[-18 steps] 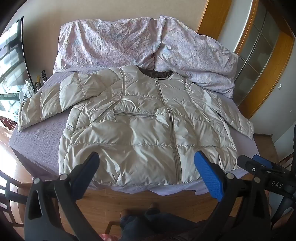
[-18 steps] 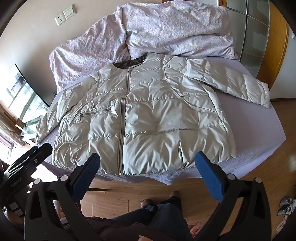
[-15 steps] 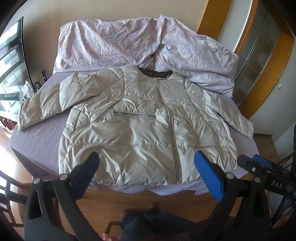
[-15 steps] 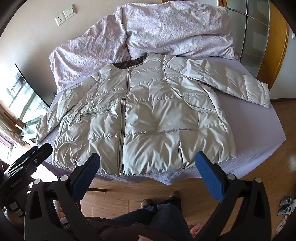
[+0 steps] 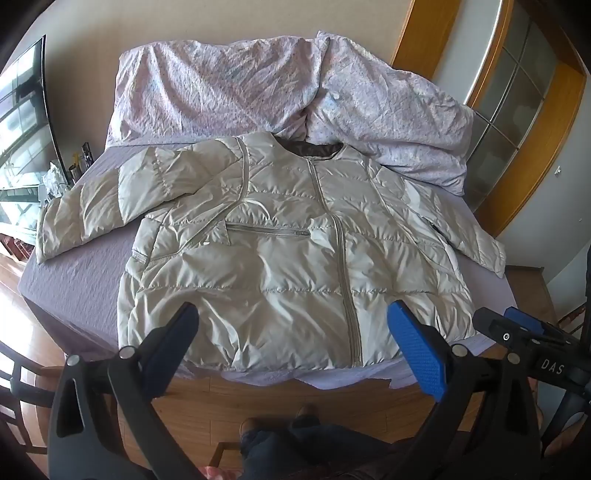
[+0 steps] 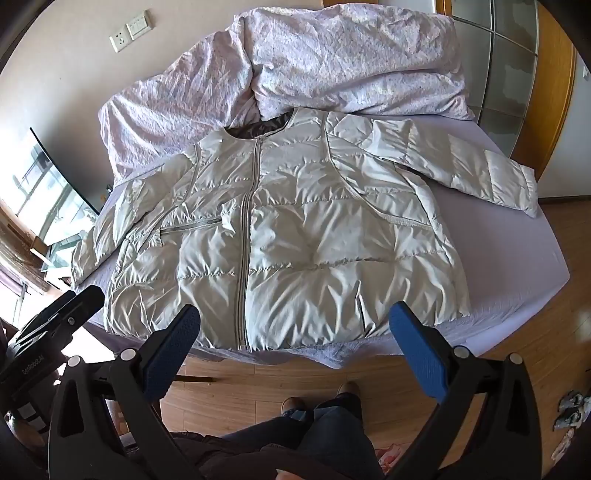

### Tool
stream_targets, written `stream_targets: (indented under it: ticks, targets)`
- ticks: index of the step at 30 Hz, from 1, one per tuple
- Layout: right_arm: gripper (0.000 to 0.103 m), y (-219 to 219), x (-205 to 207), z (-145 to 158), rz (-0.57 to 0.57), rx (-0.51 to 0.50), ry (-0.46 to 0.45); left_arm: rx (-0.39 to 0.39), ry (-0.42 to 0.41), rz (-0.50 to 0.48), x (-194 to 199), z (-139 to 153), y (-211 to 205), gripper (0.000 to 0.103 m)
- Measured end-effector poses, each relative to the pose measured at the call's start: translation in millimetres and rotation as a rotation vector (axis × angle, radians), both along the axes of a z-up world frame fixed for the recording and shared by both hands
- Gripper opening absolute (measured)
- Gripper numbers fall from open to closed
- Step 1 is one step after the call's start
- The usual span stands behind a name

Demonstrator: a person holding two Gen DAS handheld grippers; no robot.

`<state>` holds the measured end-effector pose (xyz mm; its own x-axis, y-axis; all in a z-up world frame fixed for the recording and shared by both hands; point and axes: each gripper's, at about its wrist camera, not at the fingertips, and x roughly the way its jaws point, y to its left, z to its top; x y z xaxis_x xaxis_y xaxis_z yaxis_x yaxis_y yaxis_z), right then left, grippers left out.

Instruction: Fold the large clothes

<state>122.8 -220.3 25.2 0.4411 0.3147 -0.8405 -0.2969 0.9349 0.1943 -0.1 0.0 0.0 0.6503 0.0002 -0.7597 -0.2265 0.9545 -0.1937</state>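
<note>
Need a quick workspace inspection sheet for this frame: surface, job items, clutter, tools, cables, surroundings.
Surface: bed with lavender sheet, bare beside the jacket.
Job's things: puffer jacket lies flat, front up, zipped, both sleeves spread outward; hem at the near bed edge.
Clutter: crumpled duvet at the head of the bed, touching the jacket's collar.
Tools: left tool open, holding nothing; right tool open, holding nothing; both above the near edge, apart from the jacket.
Cables: nothing seen.
Surroundings: wooden floor, wall sockets, wood-framed glass door, the person's legs below.
</note>
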Motion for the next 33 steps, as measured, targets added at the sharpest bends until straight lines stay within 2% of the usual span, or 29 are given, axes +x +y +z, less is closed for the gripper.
stream_targets:
  ticks: [33]
  targets:
    - [0.102,1.8,0.7,-2.2,0.002,0.001,0.002,-0.002,-0.003,0.004,1.1,4.7,-0.7,0.101]
